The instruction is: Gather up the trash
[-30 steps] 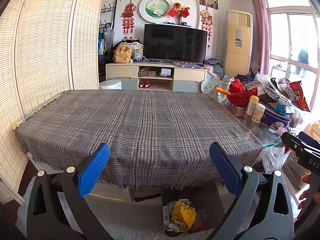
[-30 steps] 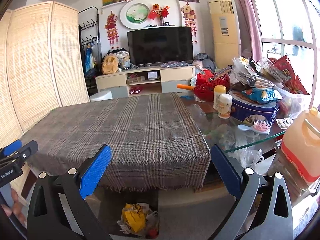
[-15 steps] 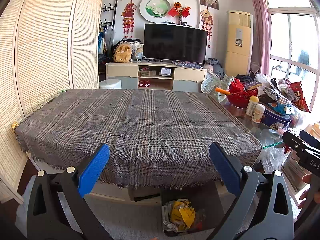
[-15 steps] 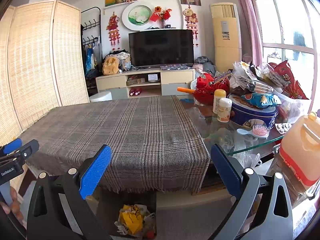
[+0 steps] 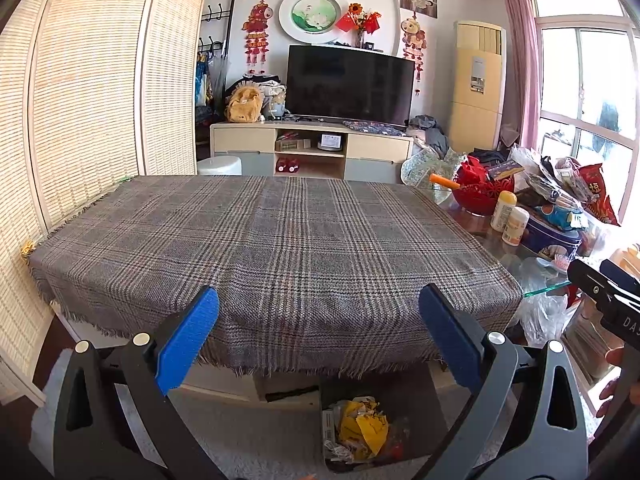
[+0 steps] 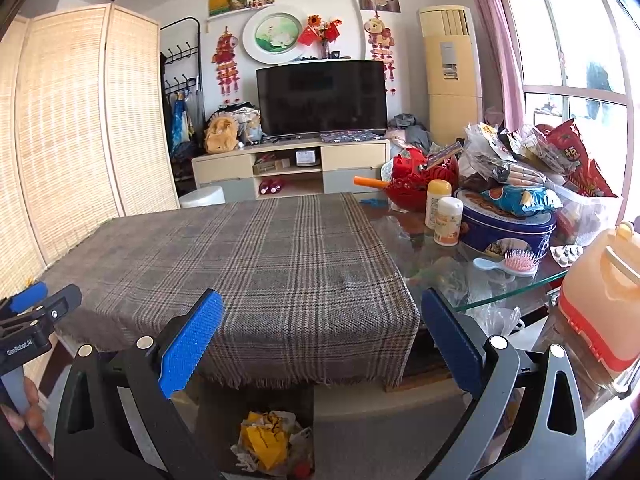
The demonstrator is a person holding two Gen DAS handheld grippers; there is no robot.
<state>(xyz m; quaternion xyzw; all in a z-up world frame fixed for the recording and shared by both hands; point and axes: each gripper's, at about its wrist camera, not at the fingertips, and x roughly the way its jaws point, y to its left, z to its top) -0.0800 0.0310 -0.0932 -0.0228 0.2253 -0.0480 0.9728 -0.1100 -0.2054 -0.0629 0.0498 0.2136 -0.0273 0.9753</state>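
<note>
A dark bin (image 5: 416, 420) on the floor under the table's near edge holds crumpled yellow and white trash (image 5: 360, 428); the right wrist view shows the same trash (image 6: 266, 440) in its bin (image 6: 224, 416). My left gripper (image 5: 318, 336) hangs open above the bin, blue pads wide apart, nothing between them. My right gripper (image 6: 320, 336) is open too and holds nothing. Each gripper shows at the edge of the other's view, the right gripper (image 5: 608, 304) and the left gripper (image 6: 28, 320). The grey plaid tablecloth (image 5: 272, 248) lies bare of trash.
The glass table end (image 6: 500, 292) at right is crowded: blue tin (image 6: 508, 228), two bottles (image 6: 444, 212), red basket (image 6: 420, 184), snack bags (image 6: 540, 160), pink hairbrush (image 6: 516, 262), orange jug (image 6: 604, 300). A woven screen (image 5: 80, 100) stands at left, a TV cabinet (image 5: 312, 152) behind.
Both grippers have risen slightly and drawn back a little; the bin sits a bit lower in view. Both stay open and empty.
</note>
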